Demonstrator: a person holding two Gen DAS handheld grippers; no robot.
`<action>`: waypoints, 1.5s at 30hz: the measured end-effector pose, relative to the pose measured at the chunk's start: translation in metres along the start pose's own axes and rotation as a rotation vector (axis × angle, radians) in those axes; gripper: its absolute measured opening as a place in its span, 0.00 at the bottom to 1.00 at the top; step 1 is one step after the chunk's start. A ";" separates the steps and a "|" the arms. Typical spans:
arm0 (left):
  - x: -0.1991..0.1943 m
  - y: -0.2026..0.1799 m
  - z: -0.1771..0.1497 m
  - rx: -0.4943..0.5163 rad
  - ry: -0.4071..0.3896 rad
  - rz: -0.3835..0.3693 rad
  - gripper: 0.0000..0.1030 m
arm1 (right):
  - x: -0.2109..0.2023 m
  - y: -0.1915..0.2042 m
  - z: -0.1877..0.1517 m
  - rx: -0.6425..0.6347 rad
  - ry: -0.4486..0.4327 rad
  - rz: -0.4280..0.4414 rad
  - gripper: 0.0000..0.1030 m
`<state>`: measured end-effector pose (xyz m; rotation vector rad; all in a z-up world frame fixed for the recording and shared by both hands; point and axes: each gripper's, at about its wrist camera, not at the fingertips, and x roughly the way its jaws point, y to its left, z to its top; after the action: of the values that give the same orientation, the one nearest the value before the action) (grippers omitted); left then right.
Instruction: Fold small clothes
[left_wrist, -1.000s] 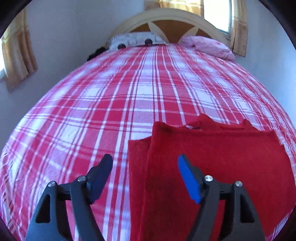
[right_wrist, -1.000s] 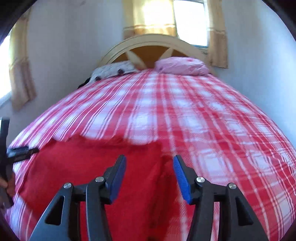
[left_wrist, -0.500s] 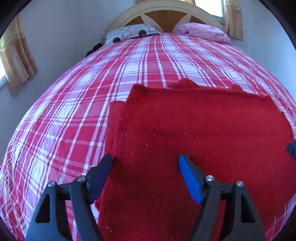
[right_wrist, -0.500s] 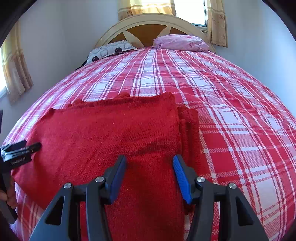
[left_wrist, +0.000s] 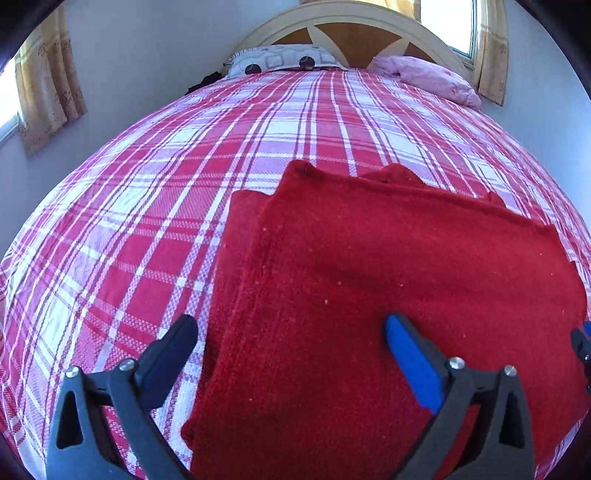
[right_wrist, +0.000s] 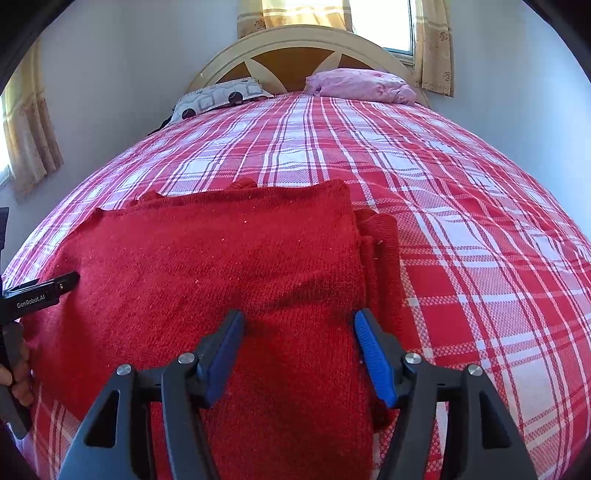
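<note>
The bed, dressed in a red and white plaid cover, fills both views, with a curved wooden headboard at the far end. Against it lie a grey patterned pillow and a pink pillow. Curtained windows stand behind the headboard and on the left wall.

Change since a second ago: both views then looked higher over the bed, with the garment low in frame and blurred in the right view. The garment is larger and sharp in both now. The left gripper's jaws have just been opening and stand visibly wider than before; the right gripper's jaws have also been opening, more modestly.

The red knitted garment lies flat on the near part of the bed, folded into a rough rectangle. Its long axis runs across the bed, left to right, with the far edge toward the headboard. A narrower lower layer sticks out at each short end: past the left edge in the left view, and past the right edge in the right view.

The left gripper is spread wide over the garment's left end, straddling its edge, pads clear of the cloth. The right gripper is apart over the right end, pressing nothing.
</note>
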<state>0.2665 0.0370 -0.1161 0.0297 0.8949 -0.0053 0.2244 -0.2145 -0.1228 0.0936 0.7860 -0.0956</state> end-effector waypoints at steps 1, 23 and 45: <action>0.000 0.000 -0.001 -0.001 -0.001 -0.002 1.00 | 0.000 0.000 0.000 0.000 0.000 0.000 0.62; -0.049 0.045 -0.032 -0.133 0.012 -0.120 1.00 | -0.003 -0.005 0.000 0.042 -0.013 0.016 0.67; -0.033 0.077 -0.053 -0.398 0.060 -0.386 0.14 | -0.002 -0.022 -0.002 0.136 -0.017 0.052 0.73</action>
<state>0.2057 0.1155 -0.1214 -0.5160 0.9376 -0.1869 0.2190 -0.2361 -0.1235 0.2414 0.7588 -0.1005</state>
